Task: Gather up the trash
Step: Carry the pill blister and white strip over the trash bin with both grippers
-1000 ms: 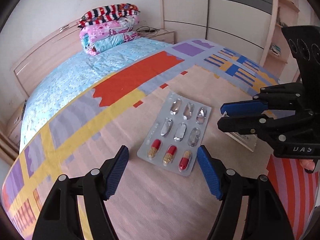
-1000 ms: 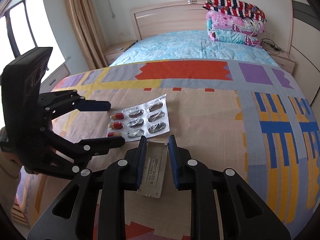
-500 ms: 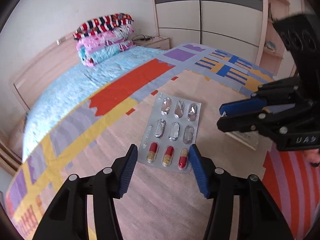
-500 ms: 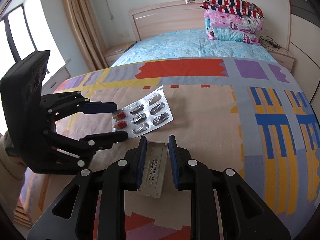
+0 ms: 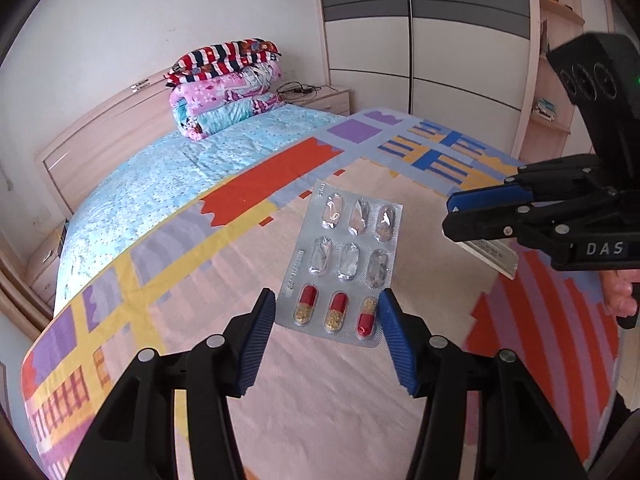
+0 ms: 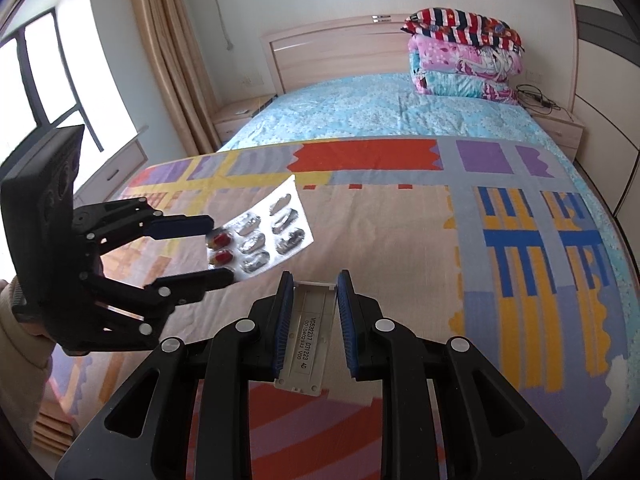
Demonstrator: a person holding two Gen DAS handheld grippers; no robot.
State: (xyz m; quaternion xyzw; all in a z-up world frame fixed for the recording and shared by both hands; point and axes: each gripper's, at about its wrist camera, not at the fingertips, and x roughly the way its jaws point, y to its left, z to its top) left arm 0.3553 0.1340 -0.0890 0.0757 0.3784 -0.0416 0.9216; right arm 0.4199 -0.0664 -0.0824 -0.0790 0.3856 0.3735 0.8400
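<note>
A silver blister pack [image 5: 344,256] with three red-and-yellow capsules left in it hangs tilted above the patterned bedspread [image 5: 224,280]. My left gripper [image 5: 326,308] is shut on its near end, one blue pad on each long edge. From the right wrist view, the same pack [image 6: 272,232] sticks out of the left gripper [image 6: 208,248] at the left. My right gripper [image 6: 314,288] is shut on a flat grey plastic strip [image 6: 310,336] with printed numbers. In the left wrist view, that strip [image 5: 492,254] shows below the right gripper [image 5: 450,216].
Folded quilts [image 5: 228,84] are stacked by the headboard [image 6: 340,52]. A wardrobe [image 5: 440,52] and shelves [image 5: 552,72] stand beyond the bed's far side, with a nightstand [image 5: 324,98] holding cables. Curtains [image 6: 172,72] and a window [image 6: 40,68] lie to the left.
The left jaws narrowed onto the blister pack and raised it off the bedspread. The right gripper also rose a little, still holding the grey strip.
</note>
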